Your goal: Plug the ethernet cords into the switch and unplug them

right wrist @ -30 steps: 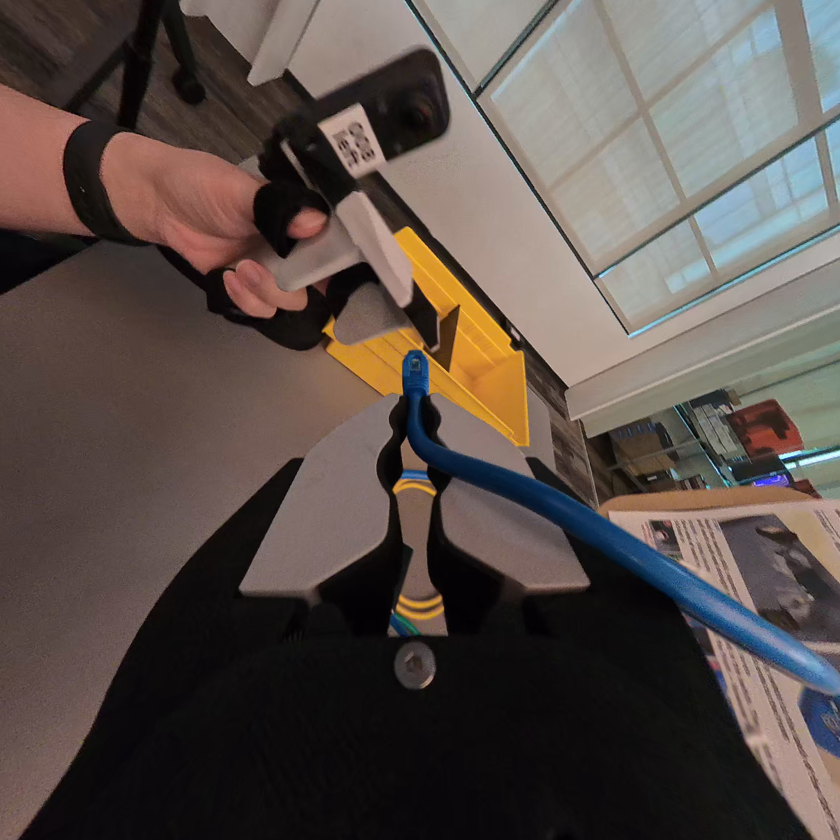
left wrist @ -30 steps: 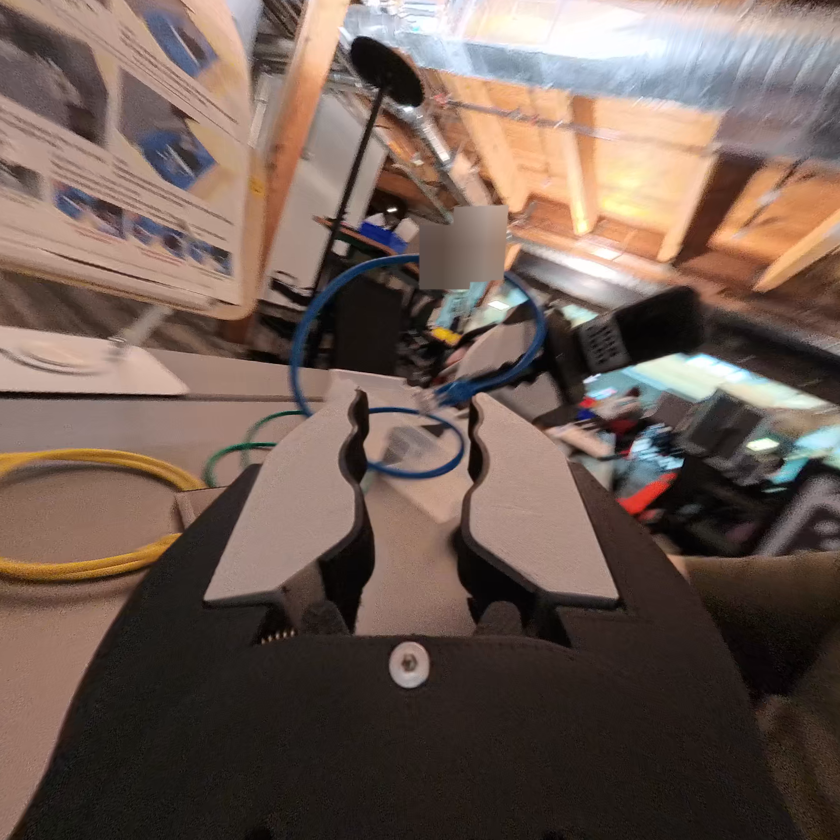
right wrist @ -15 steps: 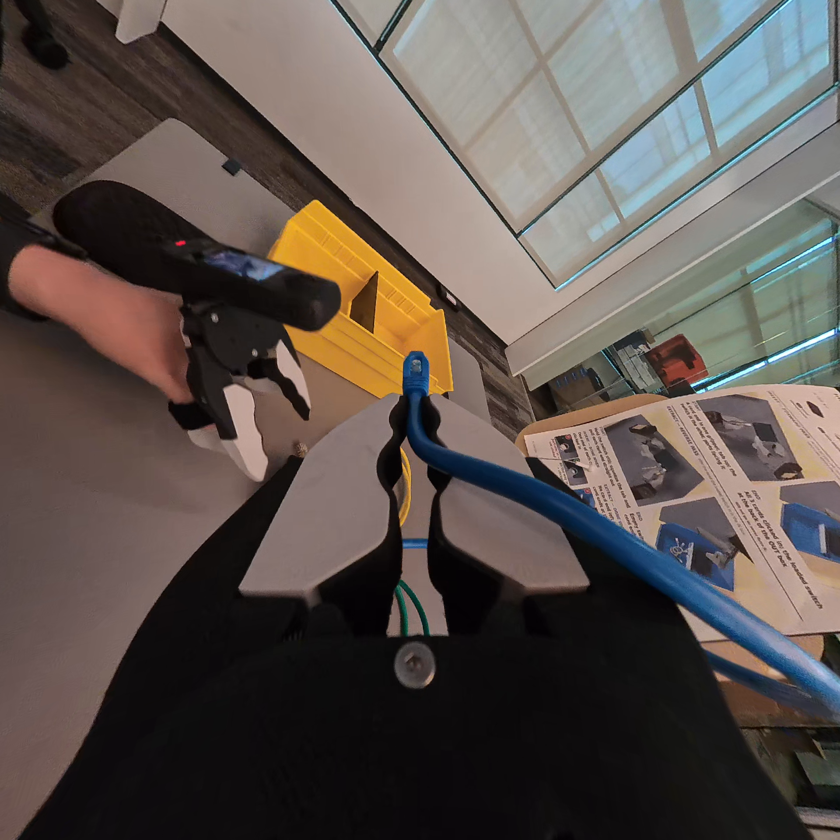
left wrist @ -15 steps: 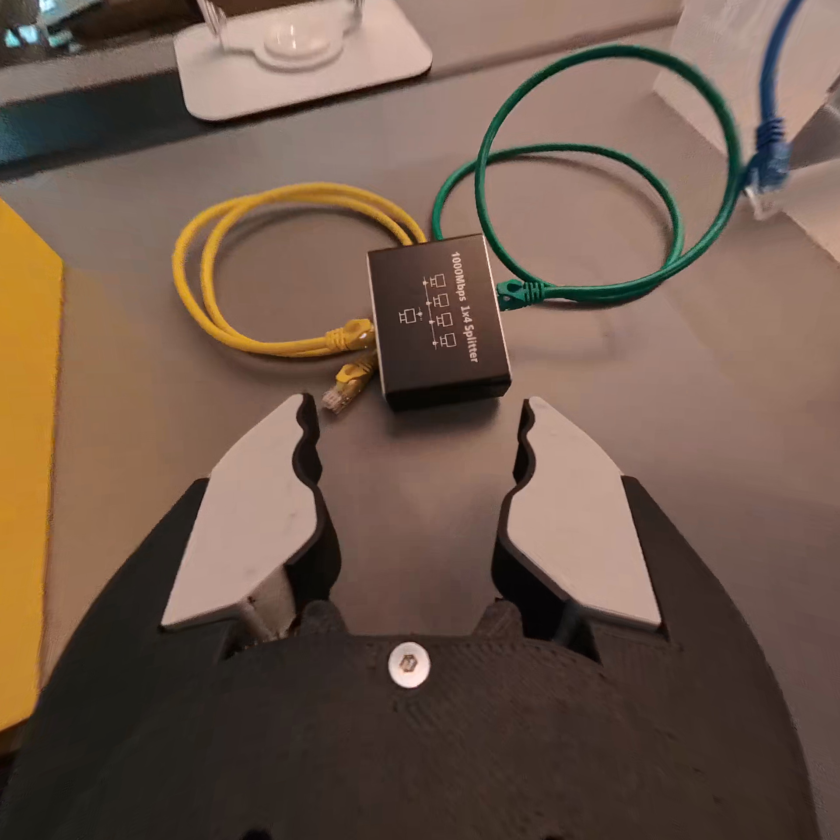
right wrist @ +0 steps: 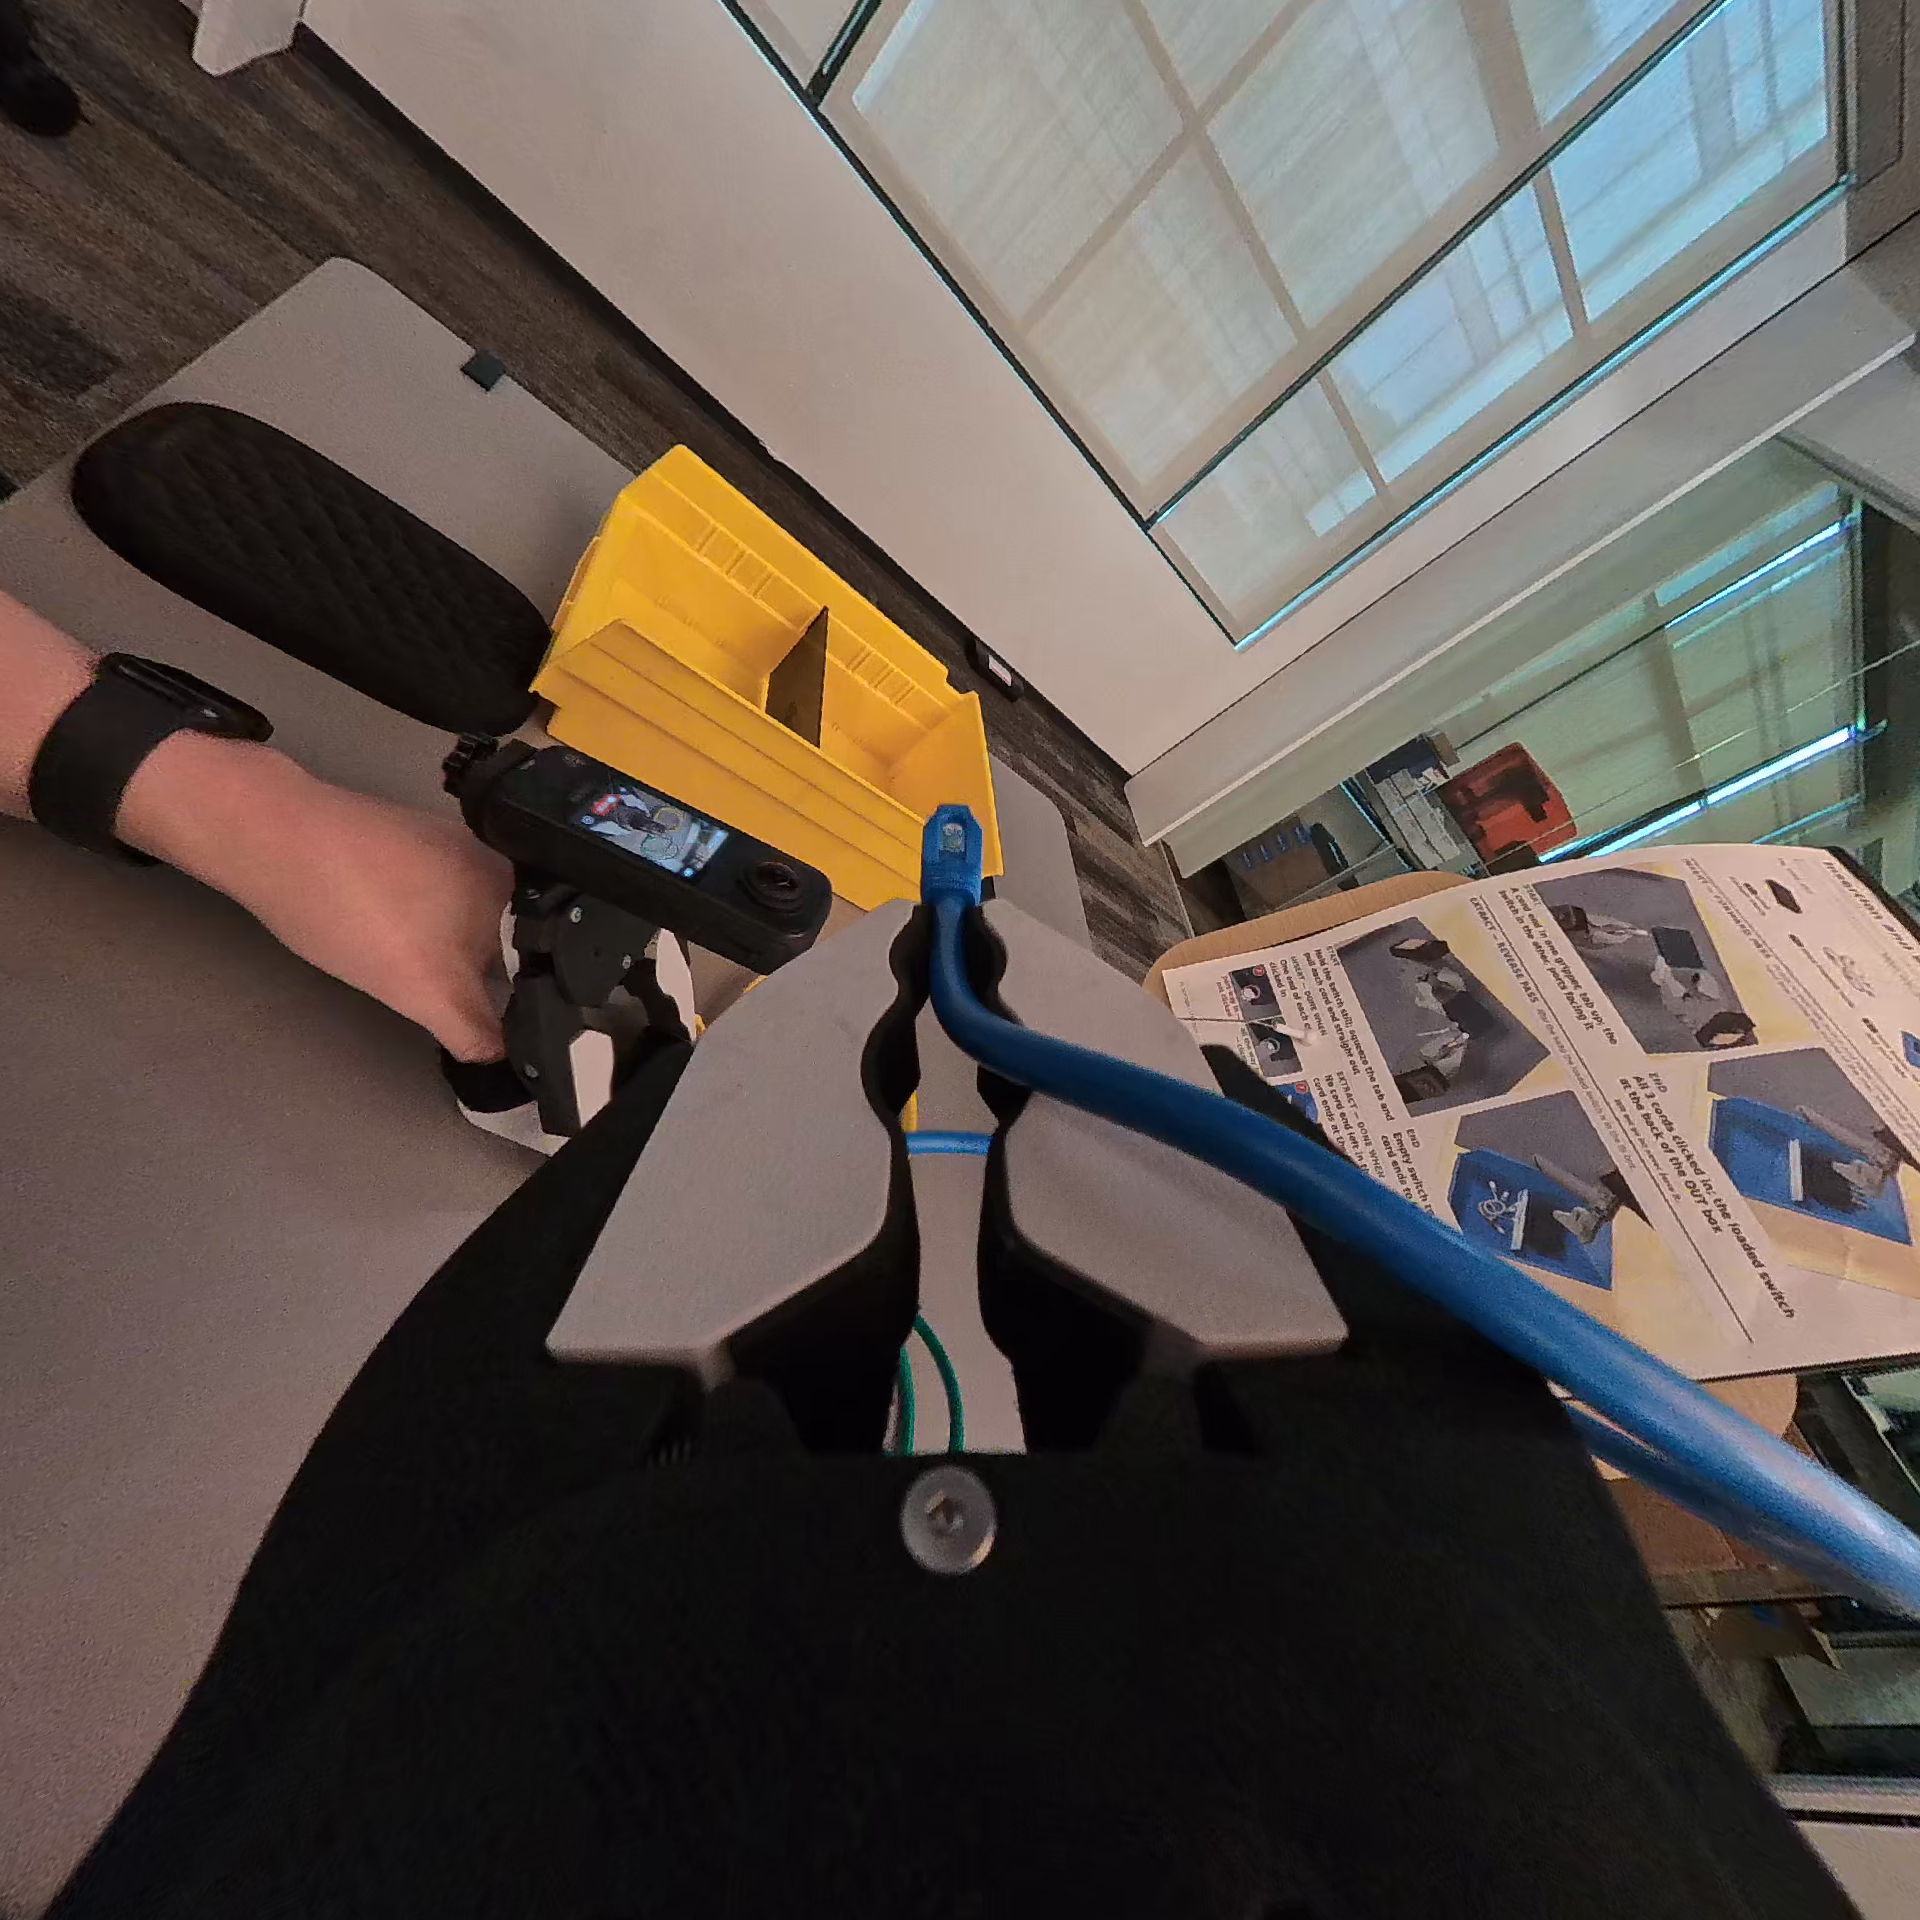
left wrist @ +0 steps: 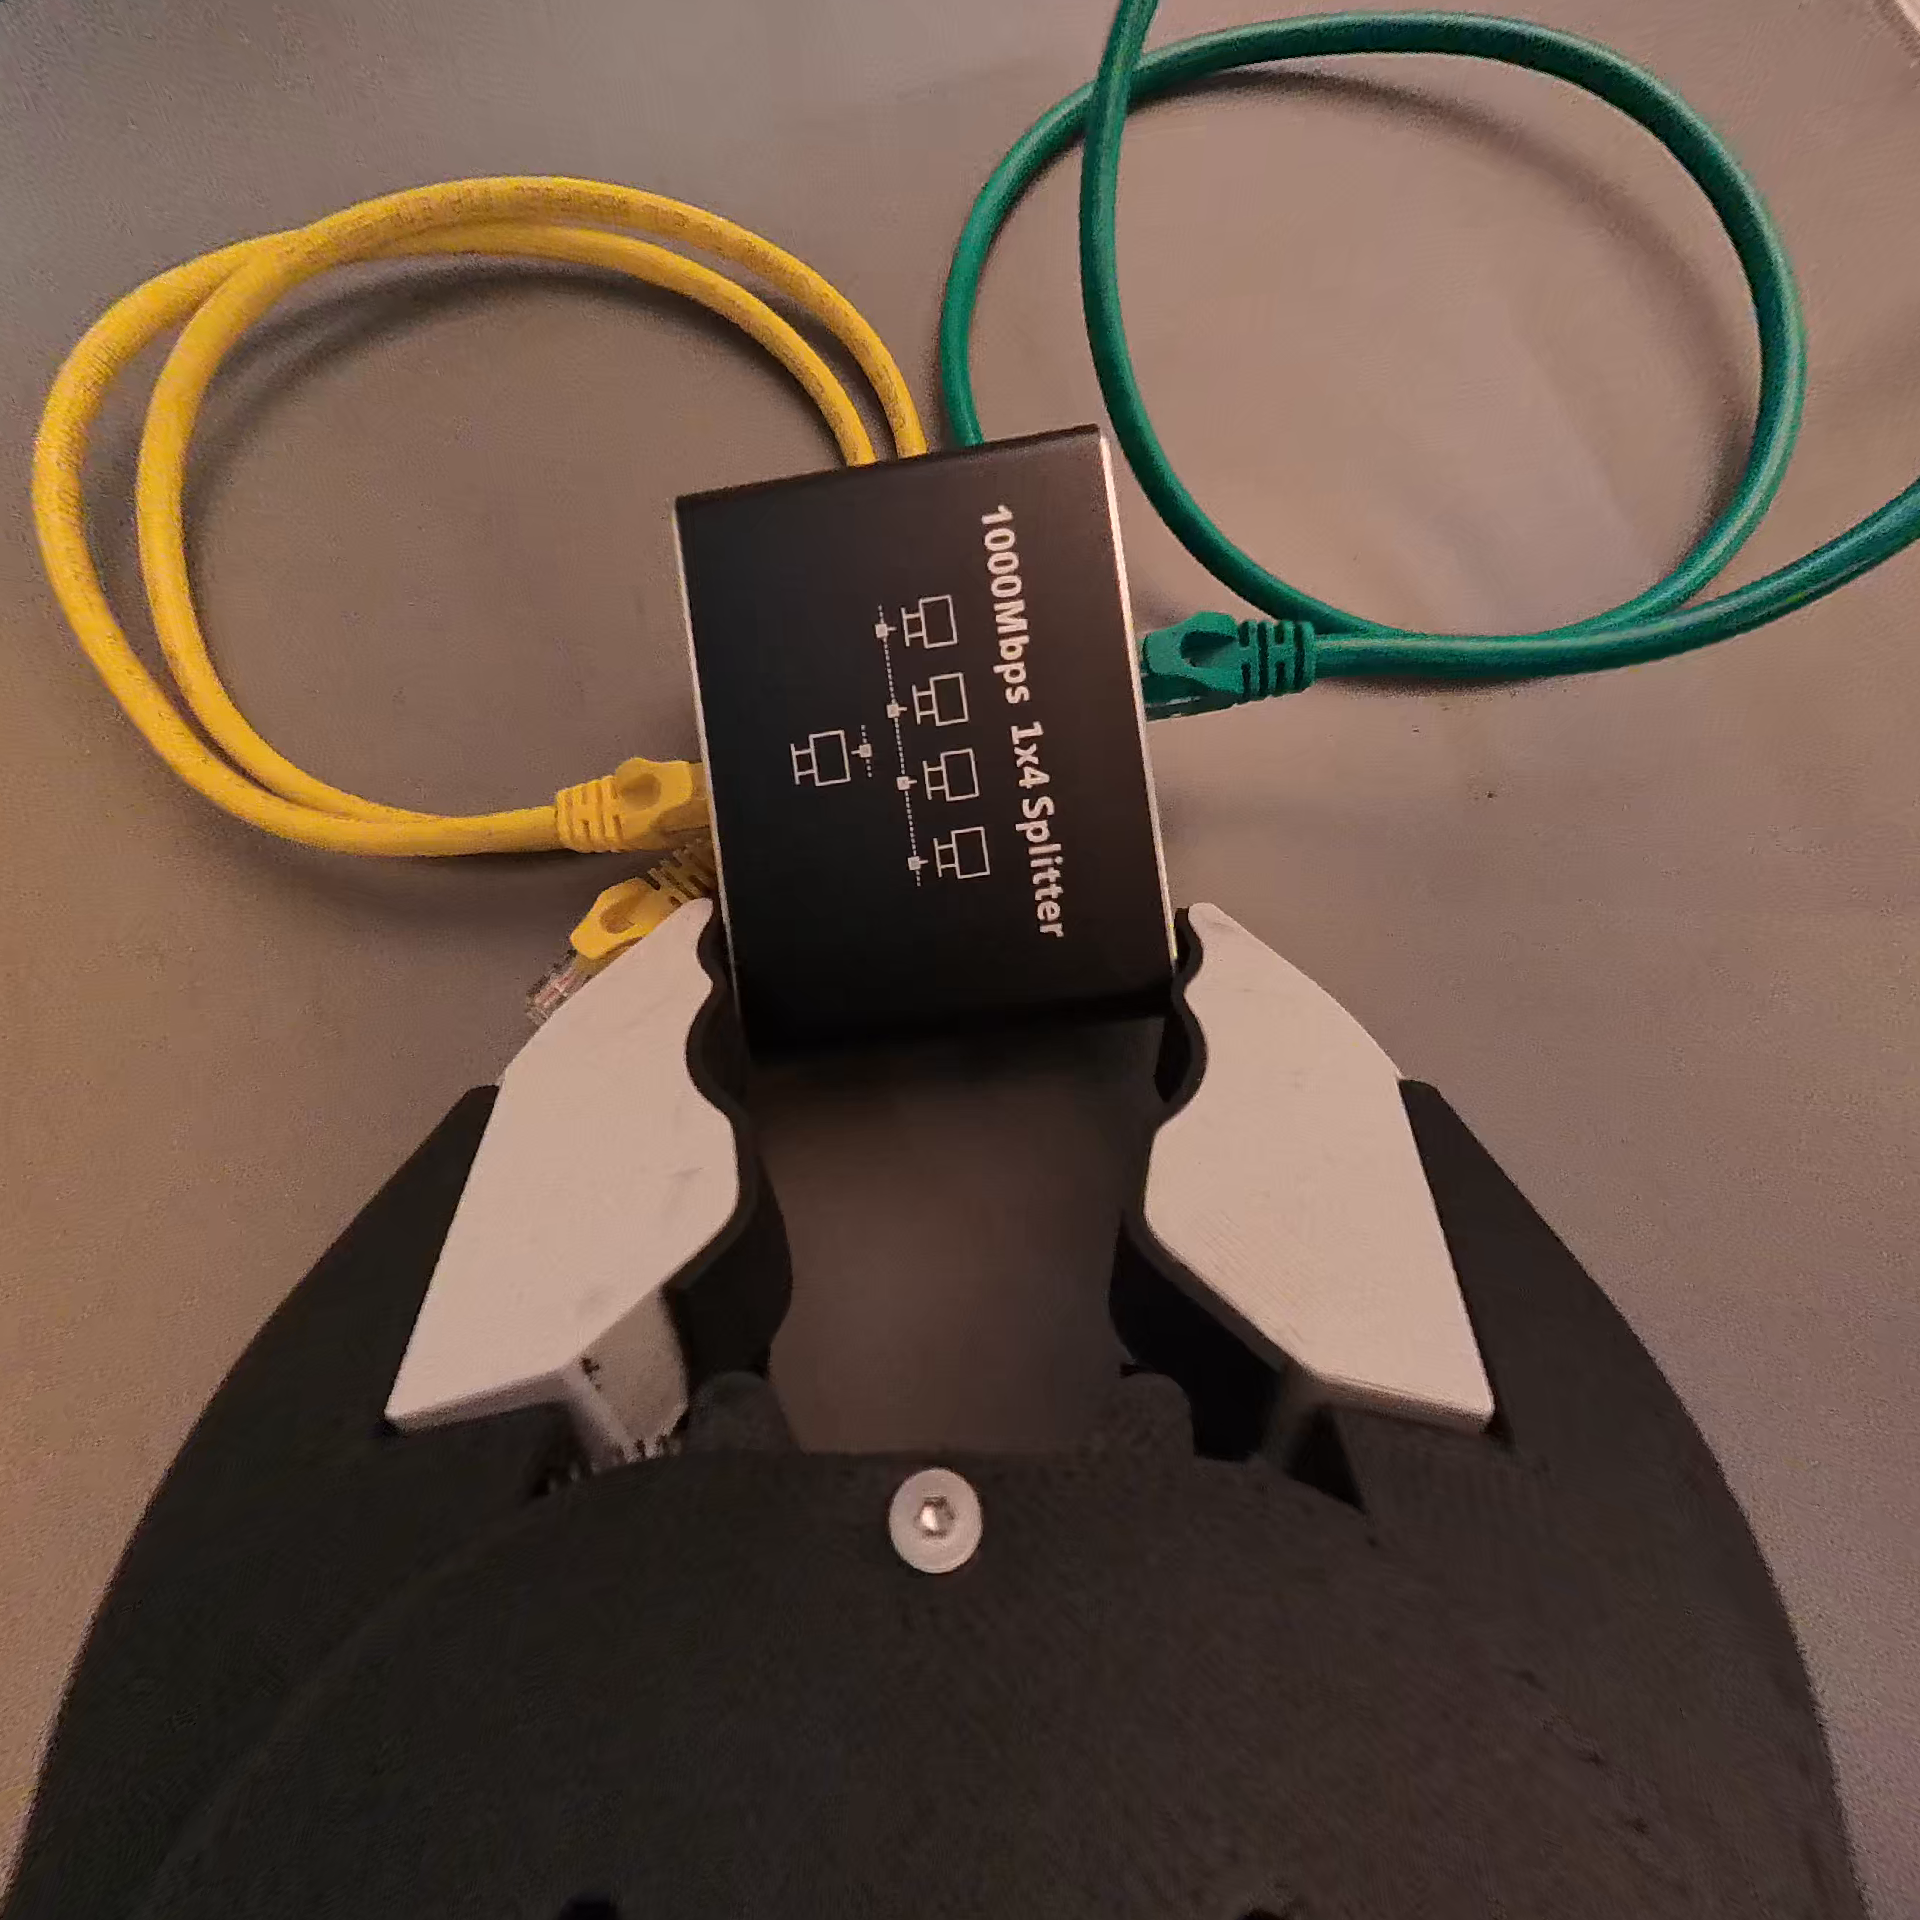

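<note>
The black switch (left wrist: pixel 925 727) lies on the grey table (left wrist: pixel 1507 1039). My left gripper (left wrist: pixel 951 925) is shut on its near end, one finger on each side. A green cord (left wrist: pixel 1455 644) is plugged into the switch's right side. A yellow cord (left wrist: pixel 416 821) is plugged into its left side, and a loose yellow plug (left wrist: pixel 613 925) lies by my left finger. My right gripper (right wrist: pixel 940 925) is held in the air, shut on a blue cord (right wrist: pixel 1299 1164) just behind its plug (right wrist: pixel 951 847), which sticks out past the tips. The left gripper (right wrist: pixel 582 1049) also shows in the right wrist view.
A yellow bin (right wrist: pixel 769 686) stands on the table beyond the left gripper. A printed instruction sheet (right wrist: pixel 1558 1091) stands at the right. A black padded object (right wrist: pixel 291 561) is behind the person's hand (right wrist: pixel 343 904). Both cords loop widely beyond the switch. My left tips are roughly 4 centimetres from the black switch (left wrist: pixel 925 727).
My left gripper swung down from facing the room, moved onto the switch and closed on its near end. My right gripper kept hold of the blue cord and stayed roughly in place.
</note>
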A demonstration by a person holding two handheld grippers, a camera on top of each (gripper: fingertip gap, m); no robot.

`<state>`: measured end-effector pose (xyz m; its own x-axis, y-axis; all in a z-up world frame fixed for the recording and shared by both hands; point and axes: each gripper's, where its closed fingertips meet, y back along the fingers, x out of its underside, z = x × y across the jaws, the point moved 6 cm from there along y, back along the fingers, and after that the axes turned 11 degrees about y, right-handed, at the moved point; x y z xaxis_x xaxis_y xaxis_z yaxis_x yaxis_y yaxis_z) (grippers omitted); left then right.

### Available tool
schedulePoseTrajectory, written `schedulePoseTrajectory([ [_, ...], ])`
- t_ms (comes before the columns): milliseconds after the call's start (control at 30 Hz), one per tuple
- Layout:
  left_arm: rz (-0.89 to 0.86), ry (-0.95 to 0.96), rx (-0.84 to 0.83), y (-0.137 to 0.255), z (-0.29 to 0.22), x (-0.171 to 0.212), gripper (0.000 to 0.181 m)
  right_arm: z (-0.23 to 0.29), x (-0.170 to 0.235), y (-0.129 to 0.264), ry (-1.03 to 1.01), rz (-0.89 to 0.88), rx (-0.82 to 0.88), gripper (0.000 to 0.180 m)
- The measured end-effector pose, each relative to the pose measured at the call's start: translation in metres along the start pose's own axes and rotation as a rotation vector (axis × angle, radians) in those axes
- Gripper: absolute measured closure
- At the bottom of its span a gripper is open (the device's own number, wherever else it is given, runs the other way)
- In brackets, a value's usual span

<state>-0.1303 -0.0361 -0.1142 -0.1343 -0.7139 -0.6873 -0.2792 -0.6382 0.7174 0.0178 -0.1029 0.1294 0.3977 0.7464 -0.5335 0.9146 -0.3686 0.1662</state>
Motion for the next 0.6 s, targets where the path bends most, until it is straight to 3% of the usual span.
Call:
schedulePoseTrajectory([
  [200,-0.008,0.016,-0.007,-0.006,0.002,-0.005,0.088,0.003,0.006,-0.008,0.004,0.043,-0.023,0.174],
  [267,-0.016,0.012,0.006,-0.009,0.002,-0.008,0.095,0.005,0.008,-0.010,0.006,0.057,-0.031,0.173],
  [600,-0.091,0.035,0.096,-0.001,0.010,-0.015,0.098,0.015,0.020,-0.029,-0.008,0.108,-0.092,0.173],
])
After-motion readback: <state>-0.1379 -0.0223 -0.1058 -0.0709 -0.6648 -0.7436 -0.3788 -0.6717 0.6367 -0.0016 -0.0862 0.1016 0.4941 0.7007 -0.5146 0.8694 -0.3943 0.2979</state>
